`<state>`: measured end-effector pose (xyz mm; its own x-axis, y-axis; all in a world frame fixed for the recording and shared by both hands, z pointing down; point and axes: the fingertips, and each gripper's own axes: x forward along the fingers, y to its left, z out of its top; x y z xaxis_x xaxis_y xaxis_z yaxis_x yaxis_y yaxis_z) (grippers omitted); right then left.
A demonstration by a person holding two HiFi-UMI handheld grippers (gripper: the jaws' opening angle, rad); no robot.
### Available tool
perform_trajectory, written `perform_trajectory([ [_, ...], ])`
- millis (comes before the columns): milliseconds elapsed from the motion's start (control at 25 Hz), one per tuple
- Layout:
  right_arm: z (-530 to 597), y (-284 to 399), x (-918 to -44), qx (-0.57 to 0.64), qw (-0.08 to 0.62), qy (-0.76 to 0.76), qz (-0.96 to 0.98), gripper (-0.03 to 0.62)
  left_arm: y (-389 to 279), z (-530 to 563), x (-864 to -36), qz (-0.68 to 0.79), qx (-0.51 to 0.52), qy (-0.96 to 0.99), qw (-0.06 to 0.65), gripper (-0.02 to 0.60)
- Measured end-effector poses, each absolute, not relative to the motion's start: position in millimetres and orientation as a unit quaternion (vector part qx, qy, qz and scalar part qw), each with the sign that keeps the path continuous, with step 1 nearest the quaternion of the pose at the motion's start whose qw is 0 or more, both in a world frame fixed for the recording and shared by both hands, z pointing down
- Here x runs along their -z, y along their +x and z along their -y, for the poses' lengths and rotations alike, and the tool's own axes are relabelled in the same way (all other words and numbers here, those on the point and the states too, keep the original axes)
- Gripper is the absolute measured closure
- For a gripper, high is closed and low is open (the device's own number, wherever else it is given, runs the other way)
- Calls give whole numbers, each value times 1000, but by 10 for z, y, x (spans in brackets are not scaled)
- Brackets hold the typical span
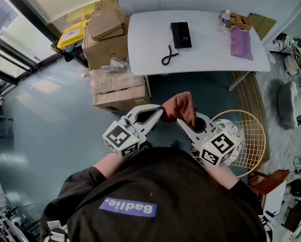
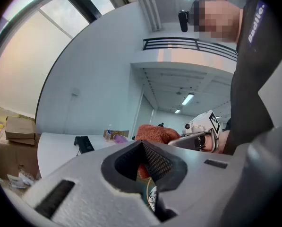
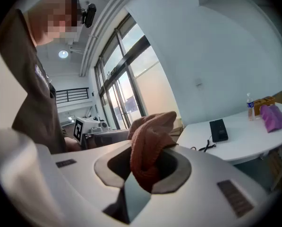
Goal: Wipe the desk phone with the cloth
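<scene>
**Cloth in my jaws, phone far off at 12 o'clock**

The desk phone (image 1: 181, 35) lies flat on the white table (image 1: 150, 49), its long axis running 12 to 6 in the head view, with its coiled cord (image 1: 168, 54) trailing to its 7 o'clock near the table's front edge. From my jaws it sits at 12 o'clock, well apart, with open floor between us.

The cloth (image 1: 180, 107), rust-red and bunched, is up in front of my chest between both tools. My right gripper (image 1: 184, 121) is clamped on it, a thick fold standing up between the pads. My left gripper (image 1: 159, 114) has its jaws drawn together at the cloth's 9 o'clock edge; a strip of red shows between the pads, so I judge it is pinching that edge.

The phone lines up almost straight ahead of my right jaws, so I judge that hand better placed to carry the cloth in.

Around the phone the tabletop is bare; a purple bag (image 1: 240, 42) and a bottle (image 1: 225, 18) sit at its 3 o'clock. Cardboard boxes (image 1: 112, 44) crowd the table's 9 o'clock end, and a wire basket (image 1: 251, 135) stands at my right gripper's 3 o'clock.
</scene>
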<state>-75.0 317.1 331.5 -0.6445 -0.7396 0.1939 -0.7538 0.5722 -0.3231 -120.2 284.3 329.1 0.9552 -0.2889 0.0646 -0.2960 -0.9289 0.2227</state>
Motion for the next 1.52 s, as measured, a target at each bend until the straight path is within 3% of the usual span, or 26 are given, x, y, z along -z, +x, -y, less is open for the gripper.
perform_trajectory([
  [1520,-2624,42,-3513,-192,24,376,906,499,-473,-2288,-3404,205,-9,972,113,566],
])
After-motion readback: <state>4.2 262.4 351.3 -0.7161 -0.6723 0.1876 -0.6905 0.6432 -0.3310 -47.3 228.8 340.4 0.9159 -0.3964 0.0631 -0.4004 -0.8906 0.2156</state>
